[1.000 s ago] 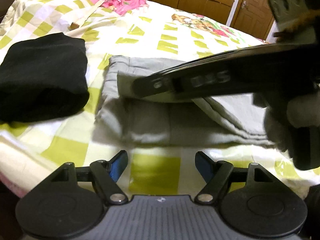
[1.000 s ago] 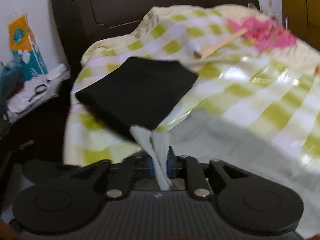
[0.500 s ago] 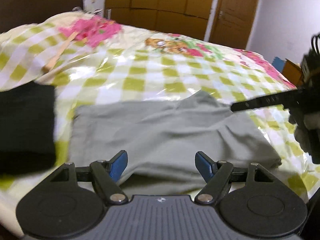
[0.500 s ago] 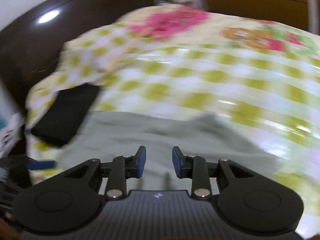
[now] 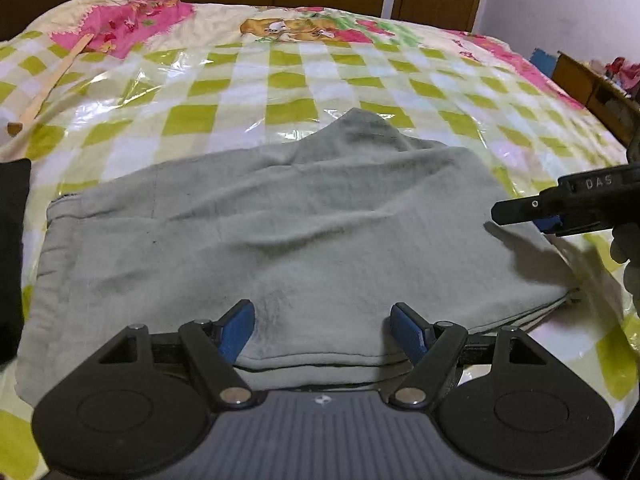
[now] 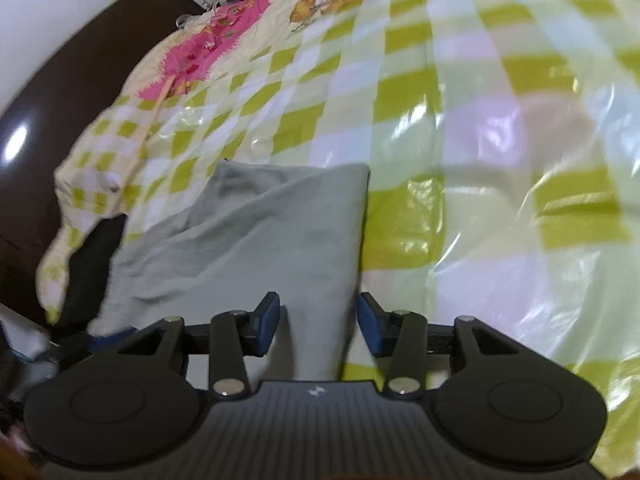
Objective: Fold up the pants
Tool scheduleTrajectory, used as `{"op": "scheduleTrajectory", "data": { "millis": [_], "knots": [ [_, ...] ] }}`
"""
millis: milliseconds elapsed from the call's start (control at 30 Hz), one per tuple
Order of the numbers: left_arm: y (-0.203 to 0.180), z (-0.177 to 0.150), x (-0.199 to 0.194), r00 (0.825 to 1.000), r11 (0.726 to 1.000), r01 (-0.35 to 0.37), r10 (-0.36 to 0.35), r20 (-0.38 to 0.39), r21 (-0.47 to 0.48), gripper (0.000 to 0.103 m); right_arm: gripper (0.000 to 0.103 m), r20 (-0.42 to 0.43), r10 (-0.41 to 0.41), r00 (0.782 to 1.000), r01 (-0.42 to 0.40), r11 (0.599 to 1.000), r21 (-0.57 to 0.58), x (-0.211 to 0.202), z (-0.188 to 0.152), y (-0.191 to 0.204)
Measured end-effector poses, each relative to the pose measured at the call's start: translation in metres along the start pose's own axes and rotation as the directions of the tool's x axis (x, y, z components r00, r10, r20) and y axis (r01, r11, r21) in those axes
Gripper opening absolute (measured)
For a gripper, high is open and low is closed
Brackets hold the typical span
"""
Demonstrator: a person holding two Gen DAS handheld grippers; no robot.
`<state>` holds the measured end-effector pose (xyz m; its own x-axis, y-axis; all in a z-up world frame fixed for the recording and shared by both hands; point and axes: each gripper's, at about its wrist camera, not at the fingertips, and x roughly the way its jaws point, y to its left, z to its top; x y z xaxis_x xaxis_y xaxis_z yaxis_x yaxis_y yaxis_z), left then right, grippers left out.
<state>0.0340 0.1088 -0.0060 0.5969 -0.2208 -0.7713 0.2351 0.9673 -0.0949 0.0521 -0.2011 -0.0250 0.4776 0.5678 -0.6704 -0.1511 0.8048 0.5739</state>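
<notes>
Grey pants point(image 5: 280, 232) lie folded into a broad slab at the near edge of the bed point(image 5: 304, 80), on its checked, plastic-covered spread. At the bed's left edge a black folded garment point(image 5: 12, 256) sits just beside the pants. The left gripper point(image 5: 322, 330) hovers over the near hem with jaws wide and nothing between them. At the right end of the pants, where stacked layer edges show, the right gripper point(image 6: 318, 318) has just been opening its jaws; they now stand partly apart above the cloth edge, pads clear of it. The fabric looks soft, light and limp, likely to sag and drag on the glossy cover, so a hold is best taken at the layered right-hand corners, pinching all plies together.
</notes>
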Motion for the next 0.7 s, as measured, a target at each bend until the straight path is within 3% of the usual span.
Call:
{"op": "scheduleTrajectory", "data": {
  "millis": [200, 267, 300, 500, 600, 700],
  "knots": [
    [-0.014, 0.01, 0.001, 1.0, 1.0, -0.016, 0.016, -0.003, 0.019, 0.086, 0.045, -0.065, 0.168, 0.984, -0.164, 0.984, 0.063, 0.01, -0.002, -0.006],
    [-0.02, 0.013, 0.008, 1.0, 0.999, -0.021, 0.021, -0.017, 0.034, 0.086, 0.03, -0.08, 0.174, 0.981, -0.169, 0.983, 0.074, 0.016, -0.007, -0.005],
    [-0.024, 0.014, 0.011, 0.999, 0.999, -0.026, 0.027, -0.024, 0.045, 0.086, 0.007, -0.089, 0.166, 0.982, -0.161, 0.985, 0.063, 0.02, -0.008, -0.004],
    [-0.057, 0.014, 0.02, 0.998, 0.995, 0.012, -0.006, -0.064, 0.095, 0.086, 0.004, -0.028, 0.201, 0.979, -0.197, 0.975, 0.098, 0.004, -0.01, -0.016],
    [-0.087, 0.016, 0.027, 0.995, 0.987, 0.076, -0.066, -0.077, 0.139, 0.086, 0.004, -0.017, 0.16, 0.987, -0.159, 0.985, 0.071, -0.02, -0.011, -0.029],
    [-0.117, 0.023, 0.037, 0.987, 0.974, 0.151, -0.14, -0.077, 0.171, 0.086, 0.004, 0.024, 0.108, 0.994, -0.11, 0.987, 0.116, -0.049, -0.017, -0.055]
  ]
}}
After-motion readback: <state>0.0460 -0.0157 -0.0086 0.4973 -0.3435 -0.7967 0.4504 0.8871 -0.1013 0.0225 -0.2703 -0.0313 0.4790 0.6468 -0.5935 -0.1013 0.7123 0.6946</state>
